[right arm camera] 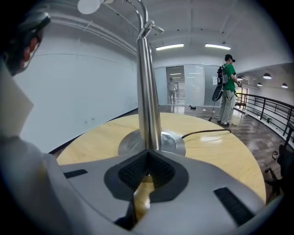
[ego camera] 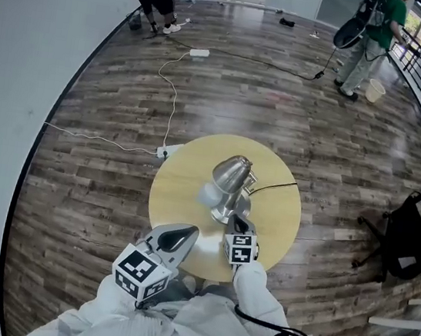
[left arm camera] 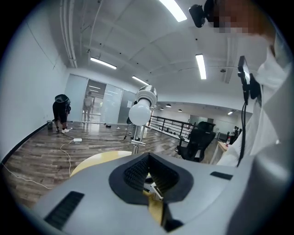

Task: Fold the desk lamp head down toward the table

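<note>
At centre frame of the head view, the lamp [ego camera: 230, 197] stands upright on the round surface [ego camera: 182, 179], its head [ego camera: 231, 172] raised. Closed and empty, the left fingers [left arm camera: 134, 172] point at the head, which sits apart, ahead and above. The right fingers [right arm camera: 134, 170] are likewise closed and empty, with the pole [right arm camera: 148, 105] just beyond their tips, above the base [right arm camera: 172, 142]. Recommended: steady the pole low, then press the head down slowly and evenly.

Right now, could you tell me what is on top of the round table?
A desk lamp stands on the table, its black cord trailing away. Whatever lies beneath its base is covered.
</note>
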Motion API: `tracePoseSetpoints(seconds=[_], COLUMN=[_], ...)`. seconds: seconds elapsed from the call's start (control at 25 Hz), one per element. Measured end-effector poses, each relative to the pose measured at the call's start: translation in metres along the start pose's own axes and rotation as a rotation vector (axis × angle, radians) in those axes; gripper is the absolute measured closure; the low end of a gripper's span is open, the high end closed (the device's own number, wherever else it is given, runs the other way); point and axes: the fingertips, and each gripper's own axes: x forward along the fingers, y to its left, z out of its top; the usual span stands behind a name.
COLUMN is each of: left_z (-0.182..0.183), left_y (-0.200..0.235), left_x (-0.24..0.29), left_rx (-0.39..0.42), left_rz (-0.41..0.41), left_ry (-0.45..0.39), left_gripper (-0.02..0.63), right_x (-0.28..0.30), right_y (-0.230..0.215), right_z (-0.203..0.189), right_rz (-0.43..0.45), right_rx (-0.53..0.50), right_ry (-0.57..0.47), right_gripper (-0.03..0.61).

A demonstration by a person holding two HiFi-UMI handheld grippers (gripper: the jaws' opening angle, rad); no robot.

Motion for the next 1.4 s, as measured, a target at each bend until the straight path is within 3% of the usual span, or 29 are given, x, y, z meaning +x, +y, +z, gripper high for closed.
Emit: tracePoseSetpoints(seconds=[0.32, 0.52, 0.84, 1.0, 1.4], left_z=[0.034, 0.053, 0.131, 0.163, 0.164], left_y=[-0.005, -0.025, -0.014, -0.007, -0.009], left_x=[-0.006, -0.008, 0.006, 0.03, 0.06], left_rx=[0.047, 0.094, 0.356, 0.462, 0.385], left_rz=[-0.021, -0.061, 0.019, 0.059, 0.02], left_ry=[-0.012, -0.022, 0.0, 0.076, 0.211], left_gripper=[0.607, 0.526, 0.392, 0.38, 0.394], right_x=[0.009, 0.011, 0.008, 0.008, 0.009], right_y=[-0.003, -0.002, -0.001, -0.002, -0.004], right_z=[-0.006, -0.007, -0.002, -0.004, -0.004], right_rz=[-0.018, -0.015, -0.005, -0.004, 0.015], right_rx=[0.007, -0.017, -0.022, -0.018, -0.027], right_ry=[0.011, 0.023, 0.039, 0.046, 0.031], right_gripper=[0.566, 0.566, 0.566, 0.566, 0.566])
